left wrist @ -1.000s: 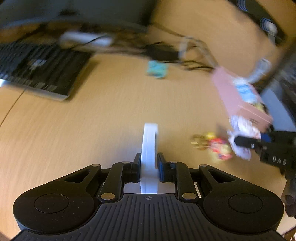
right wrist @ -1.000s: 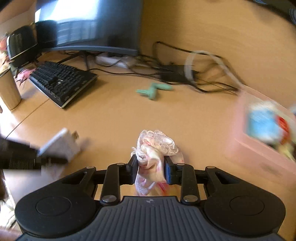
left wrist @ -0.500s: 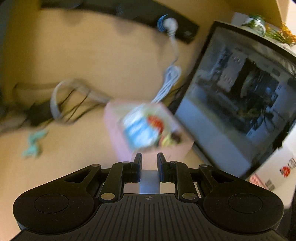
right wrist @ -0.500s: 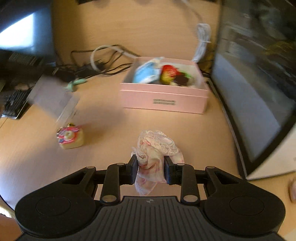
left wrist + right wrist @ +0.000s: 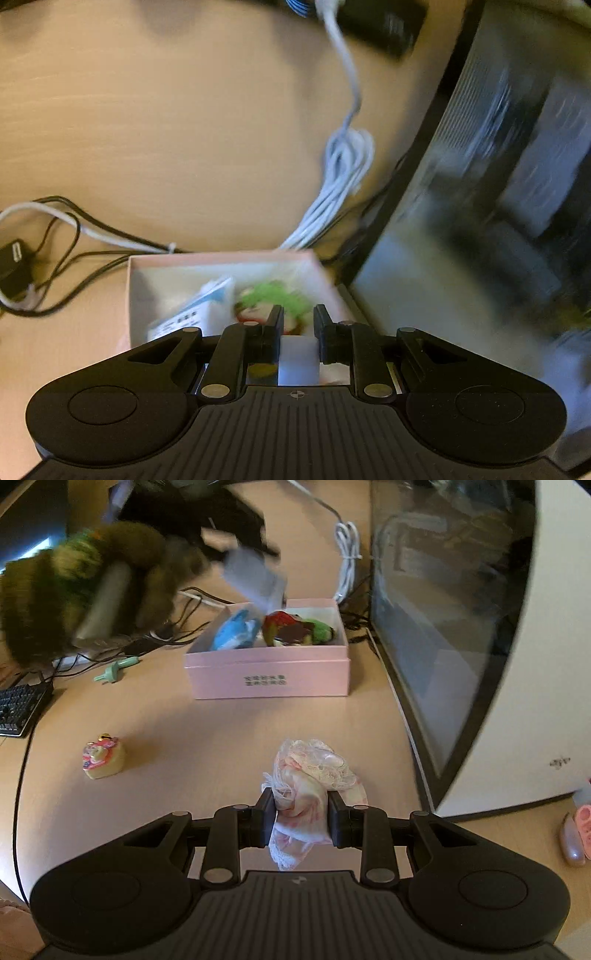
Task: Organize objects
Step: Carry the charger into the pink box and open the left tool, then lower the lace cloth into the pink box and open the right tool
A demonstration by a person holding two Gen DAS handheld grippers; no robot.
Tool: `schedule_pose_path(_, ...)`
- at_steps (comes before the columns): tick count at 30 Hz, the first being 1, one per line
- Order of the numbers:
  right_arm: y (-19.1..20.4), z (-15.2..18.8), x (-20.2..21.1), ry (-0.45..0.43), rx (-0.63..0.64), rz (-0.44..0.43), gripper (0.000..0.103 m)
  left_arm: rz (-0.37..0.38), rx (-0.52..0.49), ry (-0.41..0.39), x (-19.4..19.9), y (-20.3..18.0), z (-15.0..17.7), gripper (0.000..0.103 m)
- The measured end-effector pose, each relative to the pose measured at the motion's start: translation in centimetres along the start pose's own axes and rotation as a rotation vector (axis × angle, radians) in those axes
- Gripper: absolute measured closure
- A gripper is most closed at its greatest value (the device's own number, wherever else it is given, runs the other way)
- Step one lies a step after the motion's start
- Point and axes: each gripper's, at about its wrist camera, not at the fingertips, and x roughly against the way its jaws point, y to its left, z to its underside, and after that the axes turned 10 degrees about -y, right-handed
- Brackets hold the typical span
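My left gripper pinches a white charger block right above the open pink box, which holds a blue packet and a red-green plush. My right gripper pinches a lacy pink cloth above the worktop, in front of the box; a small pink-and-yellow toy lies front-left of the box

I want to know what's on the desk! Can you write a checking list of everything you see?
Surface: wooden desk, mostly bare.
Job's things: open pink box holding toys; lace cloth; white block; small pink toy; green piece.
Clutter: pink things at the right edge.
Grippers: left gripper shut on the block, above the box; right gripper shut on the cloth.
Cables: white bundle; black wires.
Surroundings: monitor, keyboard.
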Motion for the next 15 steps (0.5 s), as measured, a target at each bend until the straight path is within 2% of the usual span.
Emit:
schedule_pose_path(2,-0.8,0.1,0.0,0.002,-0.002,0.000,0.075,-0.031,-0.018,-0.003,-0.7,0.1,0.1,0.083)
schedule_pose_path(5,-1.6,0.2,-0.3,0.010,-0.012,-0.008,0.075,-0.086,0.041,-0.090,0.3,1.3,-0.8,0.083)
schedule_pose_path(10,-1.3,-0.3,-1.1,0.010,0.005,-0.051,0.075,-0.116,0.124,-0.206,3.2,3.3,-3.3,0.083)
schedule_pose_path(13,-0.9,-1.3,-1.5,-0.003,-0.001,-0.083,0.075,-0.083,0.153,-0.206,5.9,4.2,-3.1,0.083)
schedule_pose_path(15,-0.7,-2.5,-2.2,-0.014,-0.016,-0.111,0.075,-0.070,0.131,-0.169,7.7,4.6,-1.8,0.083)
